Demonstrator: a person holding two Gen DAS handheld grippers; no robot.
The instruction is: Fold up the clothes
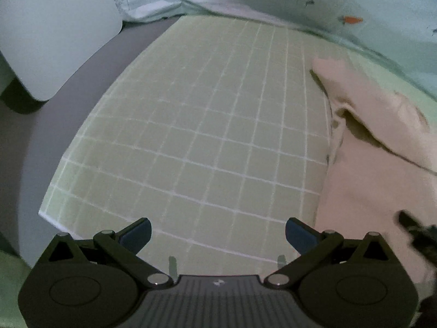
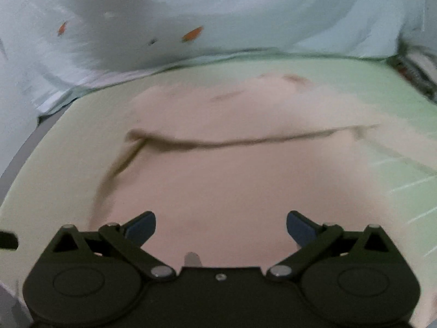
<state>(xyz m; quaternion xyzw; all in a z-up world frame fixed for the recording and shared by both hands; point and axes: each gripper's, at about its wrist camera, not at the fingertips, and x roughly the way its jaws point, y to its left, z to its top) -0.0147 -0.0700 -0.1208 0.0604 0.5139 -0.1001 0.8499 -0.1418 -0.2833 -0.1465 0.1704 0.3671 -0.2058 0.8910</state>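
A pale pink garment (image 2: 232, 169) lies folded on a green gridded mat (image 1: 204, 125); a fold edge runs across it in the right wrist view. In the left wrist view the same pink garment (image 1: 377, 164) covers the mat's right side. My left gripper (image 1: 218, 233) is open above bare mat, left of the garment, holding nothing. Open as well, my right gripper (image 2: 221, 228) hovers over the garment's near part with nothing between its fingers. A dark blurred piece of the right gripper (image 1: 418, 232) shows at the left wrist view's right edge.
A light blue cloth (image 2: 218, 22) with small orange marks is heaped behind the mat. A white rounded object (image 1: 54, 35) stands at the far left on the grey table (image 1: 54, 136). Some dark items (image 2: 418, 68) sit at the far right.
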